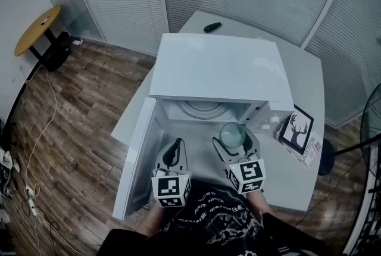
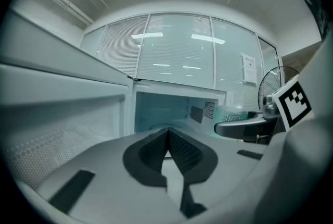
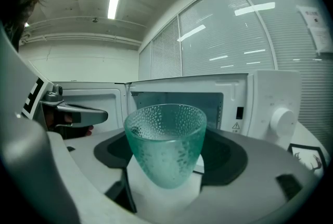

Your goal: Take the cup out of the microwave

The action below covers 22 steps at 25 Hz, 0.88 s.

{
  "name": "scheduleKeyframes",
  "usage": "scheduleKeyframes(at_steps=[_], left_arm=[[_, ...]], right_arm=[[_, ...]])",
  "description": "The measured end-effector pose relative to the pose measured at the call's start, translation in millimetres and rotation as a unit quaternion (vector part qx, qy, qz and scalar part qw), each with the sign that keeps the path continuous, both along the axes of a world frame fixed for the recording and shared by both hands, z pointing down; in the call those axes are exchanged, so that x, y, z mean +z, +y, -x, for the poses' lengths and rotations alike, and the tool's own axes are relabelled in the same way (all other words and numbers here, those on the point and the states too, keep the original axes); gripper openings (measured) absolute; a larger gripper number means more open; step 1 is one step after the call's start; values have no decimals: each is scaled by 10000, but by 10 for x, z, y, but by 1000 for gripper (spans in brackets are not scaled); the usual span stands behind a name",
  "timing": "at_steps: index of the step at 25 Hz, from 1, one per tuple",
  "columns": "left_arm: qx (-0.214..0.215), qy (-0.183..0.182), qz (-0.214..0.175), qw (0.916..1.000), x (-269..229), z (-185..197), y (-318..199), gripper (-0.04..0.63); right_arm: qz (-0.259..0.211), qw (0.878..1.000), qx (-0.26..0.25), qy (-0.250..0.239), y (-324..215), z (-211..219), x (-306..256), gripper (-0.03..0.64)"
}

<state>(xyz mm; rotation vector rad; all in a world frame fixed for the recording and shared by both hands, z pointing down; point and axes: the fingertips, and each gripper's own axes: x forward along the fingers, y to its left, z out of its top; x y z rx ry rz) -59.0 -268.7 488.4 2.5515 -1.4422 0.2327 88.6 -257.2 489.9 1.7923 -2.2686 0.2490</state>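
A white microwave [image 1: 220, 67] stands on a white table, its door [image 1: 138, 153] swung open to the left. A dimpled green glass cup [image 1: 232, 133] hangs upright outside the cavity, in front of the opening, with my right gripper [image 1: 233, 137] shut on it. In the right gripper view the cup [image 3: 165, 147] fills the space between the jaws of the right gripper [image 3: 166, 165], and the empty cavity [image 3: 179, 103] lies behind it. My left gripper [image 1: 174, 146] is beside it to the left, shut on nothing, pointing at the cavity [image 2: 169, 109]; its jaws [image 2: 167, 137] meet.
A glass turntable [image 1: 202, 108] lies inside the cavity. The control knob [image 3: 281, 119] is on the microwave's right. A framed deer picture [image 1: 296, 130] rests on booklets at the right. A black object [image 1: 212, 27] lies behind the microwave. A fan [image 1: 372, 124] and a round yellow table [image 1: 37, 28] stand on the floor.
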Motion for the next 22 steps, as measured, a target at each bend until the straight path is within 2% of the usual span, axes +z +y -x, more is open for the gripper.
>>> scheduleKeyframes(at_steps=[13,22], left_arm=[[39,12,-394,9992,-256,-18,32,6],[64,22,-483,9988,-320,-15,60,6]], right_arm=[[-358,9988,314,-85,196,-197,-277,383],[-420,9982,419,-94,270,-253,-342,383]])
